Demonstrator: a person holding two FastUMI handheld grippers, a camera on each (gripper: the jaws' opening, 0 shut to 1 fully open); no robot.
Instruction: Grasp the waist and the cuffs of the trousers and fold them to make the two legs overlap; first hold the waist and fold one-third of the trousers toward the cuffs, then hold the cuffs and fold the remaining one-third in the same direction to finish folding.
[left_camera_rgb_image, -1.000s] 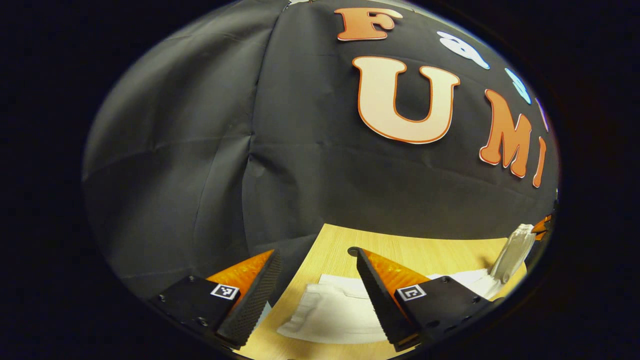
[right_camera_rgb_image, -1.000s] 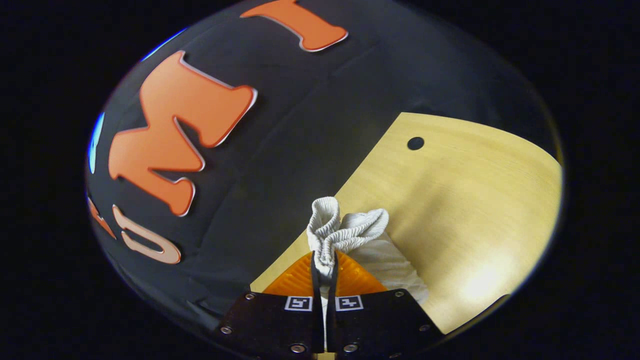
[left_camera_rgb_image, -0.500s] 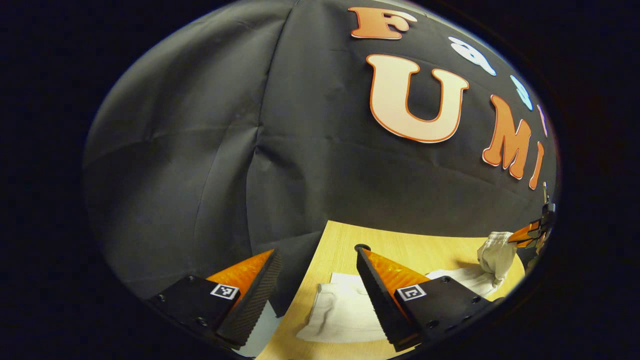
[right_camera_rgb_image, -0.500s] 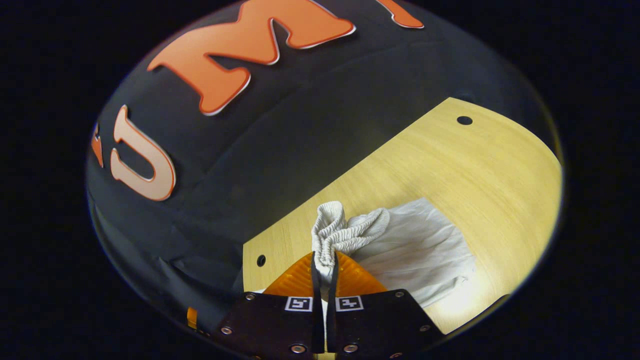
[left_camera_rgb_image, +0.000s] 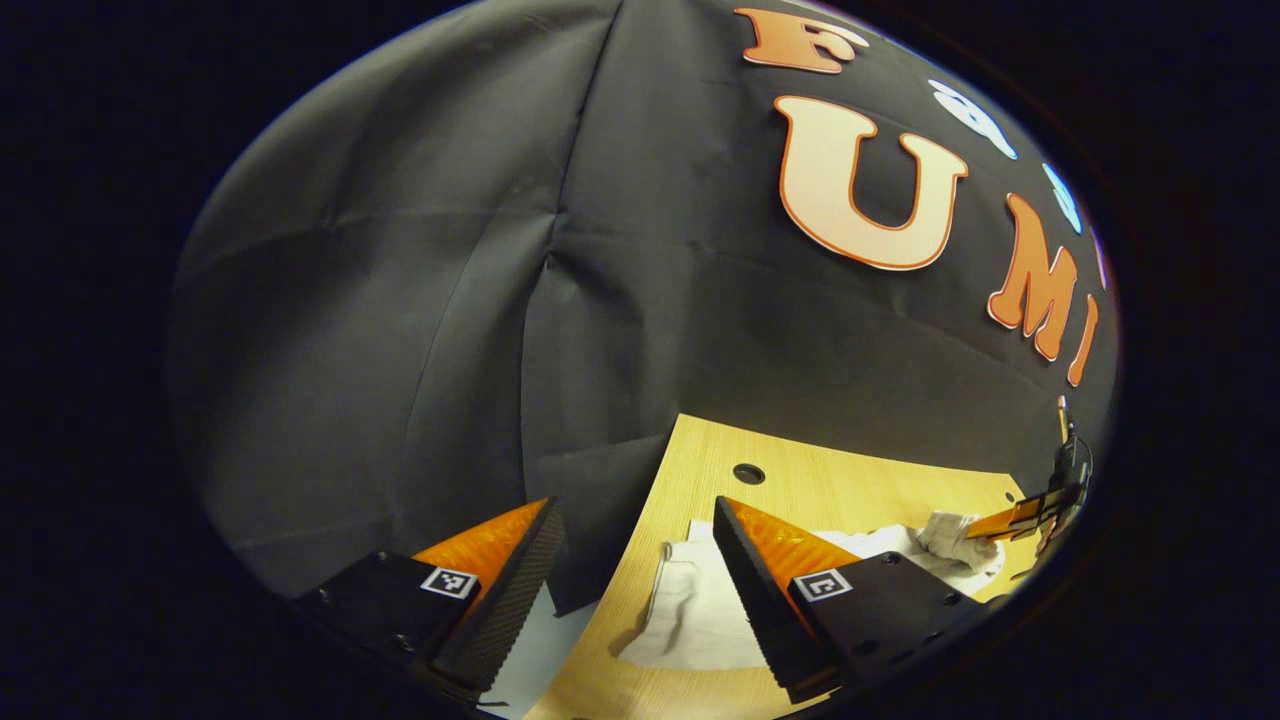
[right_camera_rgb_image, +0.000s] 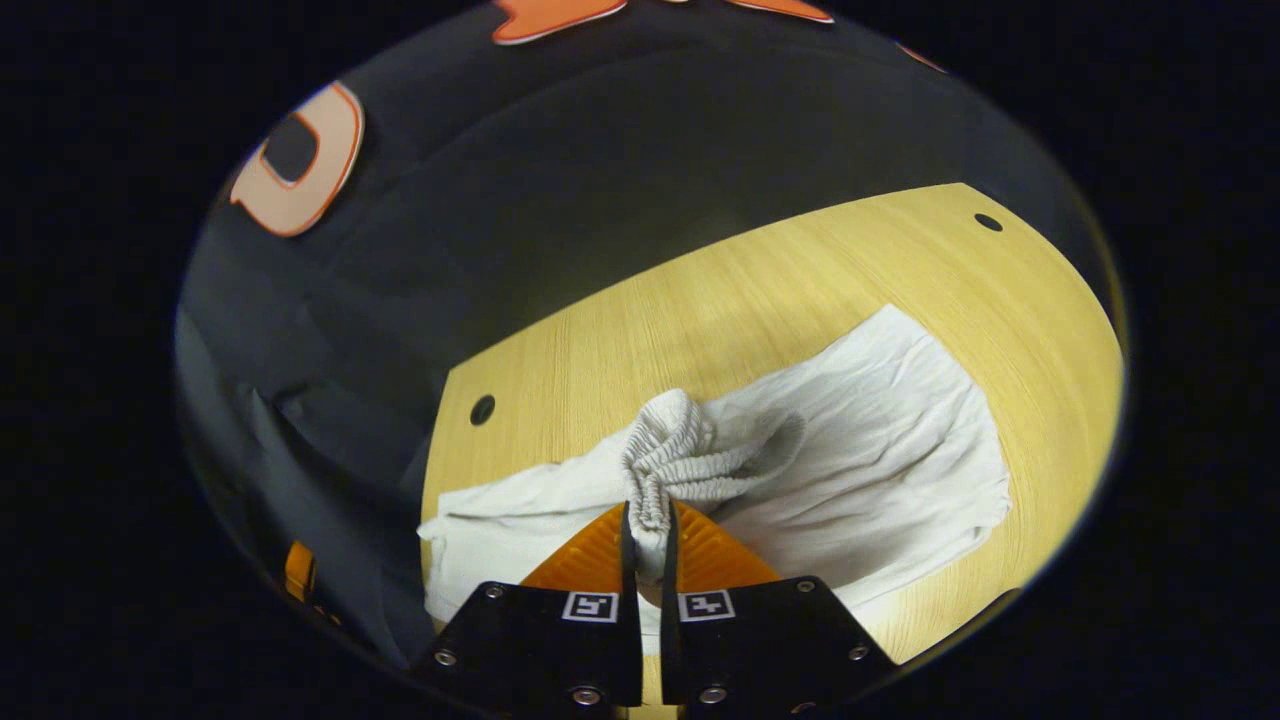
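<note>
Right gripper (right_camera_rgb_image: 648, 530) pinches the trousers (right_camera_rgb_image: 880, 440) by the gathered waist (right_camera_rgb_image: 672, 462), now carried lower over the cloth on the table (right_camera_rgb_image: 700, 310); first fold likely underway. Left gripper (left_camera_rgb_image: 632, 585) hangs spread, empty.

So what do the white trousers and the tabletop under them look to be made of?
White trousers: soft, thin woven fabric, probably cotton, judging by the matte creases; gathered ribbed waistband suggests elastic. Pale yellow tabletop: wood or wood-look laminate, with straight grain lines and a slight sheen; which one can't be told.
</note>
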